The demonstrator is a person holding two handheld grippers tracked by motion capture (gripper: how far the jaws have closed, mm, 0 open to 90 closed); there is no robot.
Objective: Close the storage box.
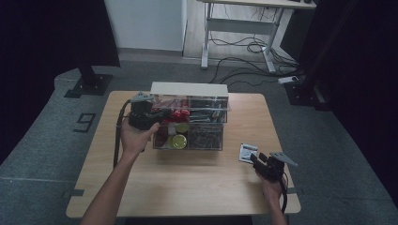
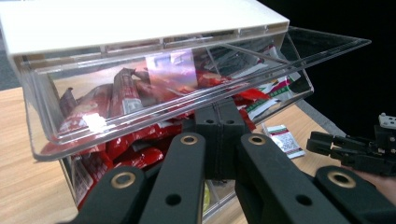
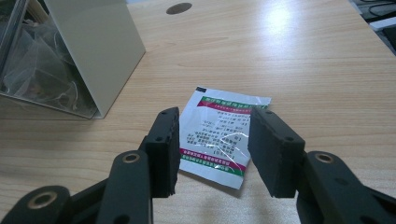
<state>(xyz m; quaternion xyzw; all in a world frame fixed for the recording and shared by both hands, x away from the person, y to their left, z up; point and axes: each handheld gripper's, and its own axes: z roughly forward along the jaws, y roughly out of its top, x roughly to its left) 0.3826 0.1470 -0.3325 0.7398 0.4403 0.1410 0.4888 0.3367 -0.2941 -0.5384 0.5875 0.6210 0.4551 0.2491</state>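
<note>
Right gripper (image 3: 212, 140) astride sachet (image 3: 219, 135), clear box (image 1: 190, 123) beside, wooden table (image 1: 187, 183)

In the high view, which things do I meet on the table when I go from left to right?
Left gripper → clear box → sachet → right gripper.

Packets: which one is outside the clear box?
The white packet with green and red bands, lying flat on the table right of the clear box, between the right gripper's open jaws. The red packets are all inside the box.
</note>
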